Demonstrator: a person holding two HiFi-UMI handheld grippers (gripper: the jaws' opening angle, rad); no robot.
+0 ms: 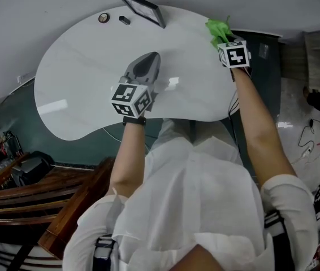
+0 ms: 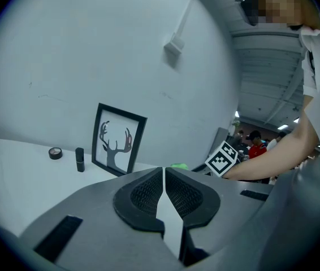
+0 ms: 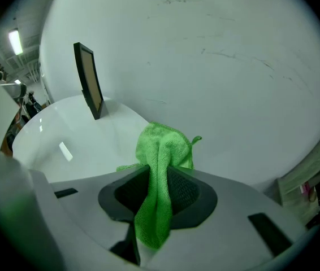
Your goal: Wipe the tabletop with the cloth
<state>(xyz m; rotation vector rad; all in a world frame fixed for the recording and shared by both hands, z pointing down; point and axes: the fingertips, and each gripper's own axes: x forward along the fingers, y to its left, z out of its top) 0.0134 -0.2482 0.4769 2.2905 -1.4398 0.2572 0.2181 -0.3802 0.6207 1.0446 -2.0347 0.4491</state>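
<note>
looks like open shared workspace or studio: white rounded table against plain wall, framed antler print, people in background, ceiling strip light, cables on glossy floor.

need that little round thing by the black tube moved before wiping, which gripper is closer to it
Left. The left gripper is over the table's middle, with the round thing just beyond it. The right gripper, clamping the green cloth, is at the right edge.
</note>
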